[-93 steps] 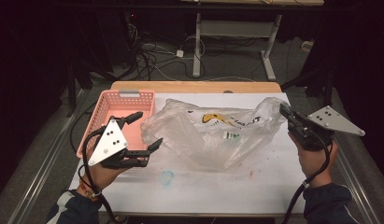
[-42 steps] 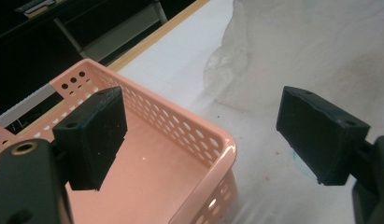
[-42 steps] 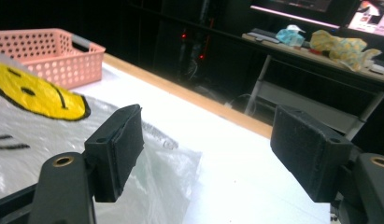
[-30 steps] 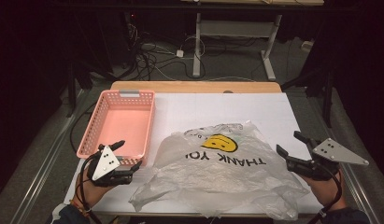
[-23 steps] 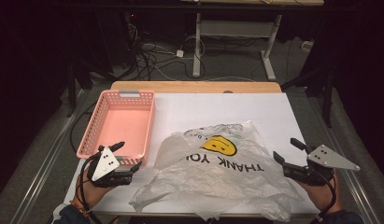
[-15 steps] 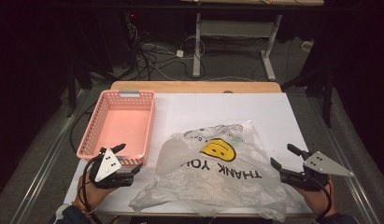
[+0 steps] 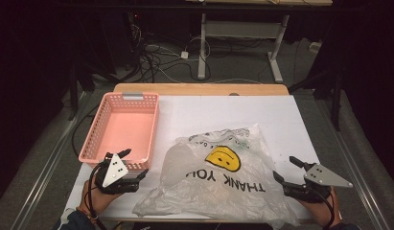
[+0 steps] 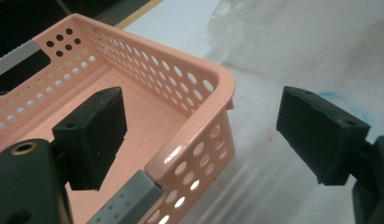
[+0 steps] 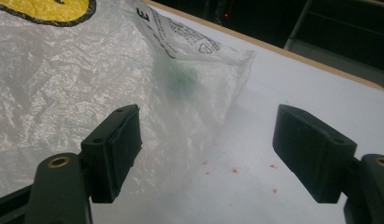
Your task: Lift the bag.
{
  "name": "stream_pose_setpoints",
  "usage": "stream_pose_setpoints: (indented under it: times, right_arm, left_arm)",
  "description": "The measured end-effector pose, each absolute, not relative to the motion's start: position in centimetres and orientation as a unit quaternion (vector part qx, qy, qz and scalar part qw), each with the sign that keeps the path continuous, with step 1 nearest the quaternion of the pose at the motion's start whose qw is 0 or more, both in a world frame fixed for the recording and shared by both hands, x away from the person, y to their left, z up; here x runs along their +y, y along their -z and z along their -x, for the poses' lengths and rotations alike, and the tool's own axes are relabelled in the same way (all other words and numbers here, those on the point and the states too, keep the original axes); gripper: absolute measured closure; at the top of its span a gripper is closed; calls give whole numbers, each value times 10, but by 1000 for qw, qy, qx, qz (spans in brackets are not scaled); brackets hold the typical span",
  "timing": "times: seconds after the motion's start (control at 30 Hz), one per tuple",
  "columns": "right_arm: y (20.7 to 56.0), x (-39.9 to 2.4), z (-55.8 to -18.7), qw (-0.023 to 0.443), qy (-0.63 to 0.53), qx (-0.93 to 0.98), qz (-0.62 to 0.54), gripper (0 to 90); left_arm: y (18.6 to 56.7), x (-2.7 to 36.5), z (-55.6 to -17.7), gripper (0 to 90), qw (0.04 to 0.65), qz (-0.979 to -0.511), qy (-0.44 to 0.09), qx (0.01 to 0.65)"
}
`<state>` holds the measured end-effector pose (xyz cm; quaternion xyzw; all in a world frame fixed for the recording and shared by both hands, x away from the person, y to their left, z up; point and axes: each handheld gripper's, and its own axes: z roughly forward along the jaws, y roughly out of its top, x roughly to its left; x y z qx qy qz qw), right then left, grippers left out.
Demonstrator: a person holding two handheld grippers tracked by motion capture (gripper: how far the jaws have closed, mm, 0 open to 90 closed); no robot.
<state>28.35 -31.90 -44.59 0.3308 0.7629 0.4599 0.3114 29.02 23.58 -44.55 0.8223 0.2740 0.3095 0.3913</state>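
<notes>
The plastic bag (image 7: 218,179) lay flat on the desk (image 7: 276,120) between your grippers, its edge under the right gripper (image 7: 286,168), jaws spread. The left gripper (image 7: 134,164), jaws also spread, straddled the pink basket (image 8: 199,84) corner. Thin, limp, slippery film, probably: pinch a bunched edge, not the flat face.

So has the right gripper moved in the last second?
Yes. The right gripper has drawn back toward the person, nearer the table's front edge, beside the plastic bag.
</notes>
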Motion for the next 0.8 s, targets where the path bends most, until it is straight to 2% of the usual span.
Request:
stream_pose_setpoints:
  times: [0.8]
  right_arm:
    - [446, -313, -280, 308, -460, 768, -321, 245]
  left_arm:
    - [445, 235, -288, 157, 400, -822, -302, 270]
